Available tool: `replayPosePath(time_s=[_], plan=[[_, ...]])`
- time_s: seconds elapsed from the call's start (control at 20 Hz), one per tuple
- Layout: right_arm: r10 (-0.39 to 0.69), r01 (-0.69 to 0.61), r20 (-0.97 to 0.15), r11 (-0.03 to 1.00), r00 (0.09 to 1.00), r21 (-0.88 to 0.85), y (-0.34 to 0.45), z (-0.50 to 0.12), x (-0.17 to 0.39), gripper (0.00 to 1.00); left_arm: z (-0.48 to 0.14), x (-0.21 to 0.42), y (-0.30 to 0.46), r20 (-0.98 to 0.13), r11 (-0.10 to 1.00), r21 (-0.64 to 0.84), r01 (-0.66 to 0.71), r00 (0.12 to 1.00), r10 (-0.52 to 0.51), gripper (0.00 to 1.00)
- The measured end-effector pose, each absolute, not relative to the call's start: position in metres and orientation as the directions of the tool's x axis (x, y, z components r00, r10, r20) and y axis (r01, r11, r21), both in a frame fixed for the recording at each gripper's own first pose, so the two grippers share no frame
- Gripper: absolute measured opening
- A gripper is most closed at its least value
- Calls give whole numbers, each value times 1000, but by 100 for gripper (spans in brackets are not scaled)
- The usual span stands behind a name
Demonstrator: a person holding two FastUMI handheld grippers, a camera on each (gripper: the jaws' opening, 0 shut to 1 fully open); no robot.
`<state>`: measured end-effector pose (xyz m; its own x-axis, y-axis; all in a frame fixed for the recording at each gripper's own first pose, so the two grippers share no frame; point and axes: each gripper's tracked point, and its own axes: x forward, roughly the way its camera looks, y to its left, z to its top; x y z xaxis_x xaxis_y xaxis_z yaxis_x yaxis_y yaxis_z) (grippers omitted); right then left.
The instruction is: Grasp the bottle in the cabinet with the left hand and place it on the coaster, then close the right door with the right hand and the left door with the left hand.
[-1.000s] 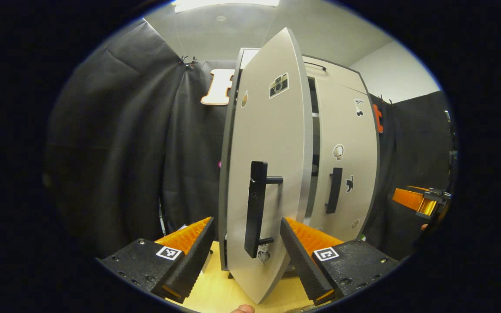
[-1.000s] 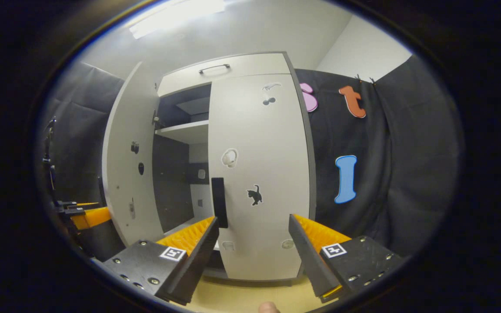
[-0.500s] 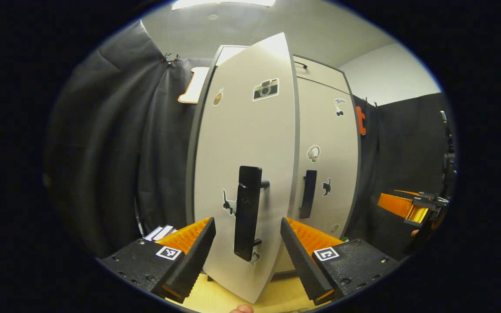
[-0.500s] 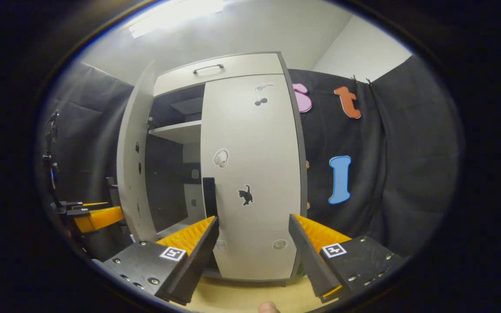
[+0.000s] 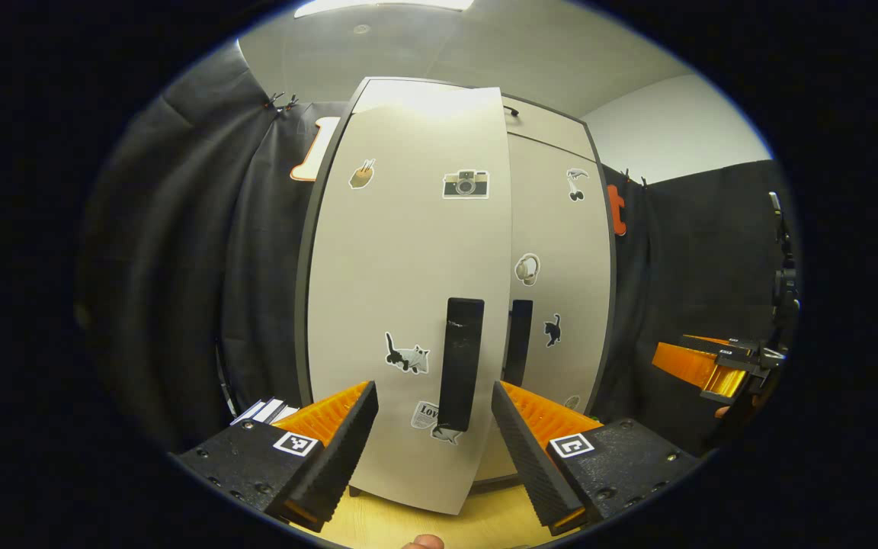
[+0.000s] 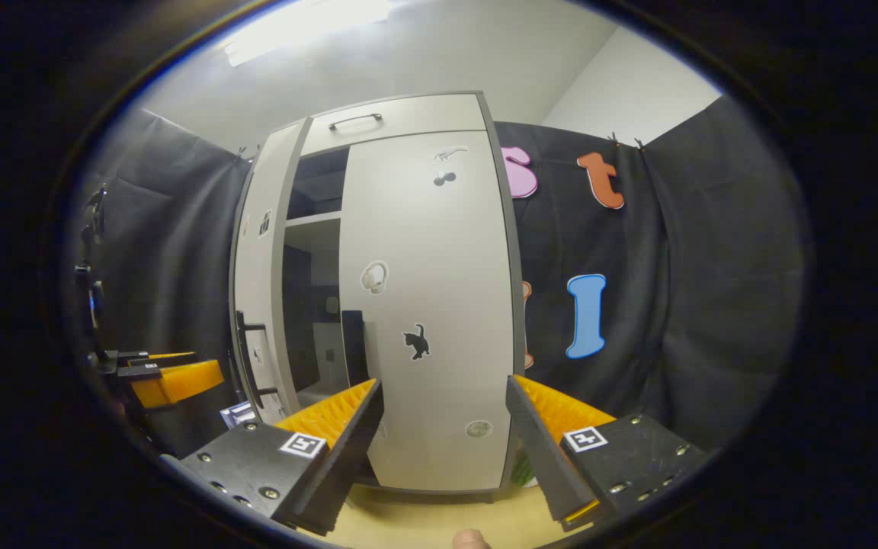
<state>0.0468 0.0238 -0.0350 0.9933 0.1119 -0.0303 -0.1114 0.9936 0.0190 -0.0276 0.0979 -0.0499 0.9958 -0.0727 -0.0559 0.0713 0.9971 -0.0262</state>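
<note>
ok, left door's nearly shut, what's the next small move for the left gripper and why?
Probably keep nudging the left door forward until it sits flush. In the right gripper view a dark gap shows between it and the closed right door, so it isn't home yet. The left gripper has open jaws either side of the door's black handle, well placed to push.

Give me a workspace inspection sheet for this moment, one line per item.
Surface: pale wooden tabletop under the cabinet.
Job's things: right door shut; left door nearly closed, a gap remaining in the right gripper view. Bottle and coaster: nothing seen.
Clutter: small striped item at the cabinet's left foot; stickers on both doors.
Grippers: left claw open, its fingers either side of the left door's handle, no contact visible; right claw open, empty, facing the right door.
Cables: nothing seen.
Surroundings: black cloth booth wall, white ceiling with a lamp.
</note>
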Motion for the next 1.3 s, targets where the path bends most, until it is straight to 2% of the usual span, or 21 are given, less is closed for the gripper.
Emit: replayPosePath(time_s=[0.1,0.15,0.5,0.55,0.8,0.85,0.9,0.95,1.0,1.05,1.3], plan=[[112,-111,-29,994,993,21,23,-35,47,98,-50,-27,97,-56,997,-23,73,996,-74,95],[113,-112,-28,993,993,22,23,-35,47,93,-49,-27,96,-55,997,-22,73,996,-75,95],[113,-112,-23,993,993,26,20,-33,47,93,-46,-26,94,-53,997,-15,74,996,-74,95],[113,-112,-23,993,993,26,19,-33,47,98,-46,-26,94,-53,997,-15,73,996,-74,95],[114,-114,-23,993,993,28,19,-34,45,98,-46,-27,93,-57,997,-12,75,996,-75,95],[115,-114,-22,993,993,28,19,-33,45,93,-45,-27,93,-57,997,-11,75,996,-76,95],[115,-115,-21,993,993,28,19,-33,45,93,-45,-27,93,-57,997,-10,75,995,-76,95],[116,-116,-21,993,993,27,20,-33,44,98,-44,-27,93,-56,997,-10,76,996,-76,95],[116,-116,-20,993,993,26,19,-32,44,98,-44,-27,93,-56,997,-9,76,996,-76,95],[117,-116,-20,993,993,27,19,-32,43,93,-42,-28,92,-55,997,-9,76,996,-76,95],[118,-117,-18,993,993,30,19,-31,41,93,-40,-29,91,-53,997,-4,77,996,-77,95]])
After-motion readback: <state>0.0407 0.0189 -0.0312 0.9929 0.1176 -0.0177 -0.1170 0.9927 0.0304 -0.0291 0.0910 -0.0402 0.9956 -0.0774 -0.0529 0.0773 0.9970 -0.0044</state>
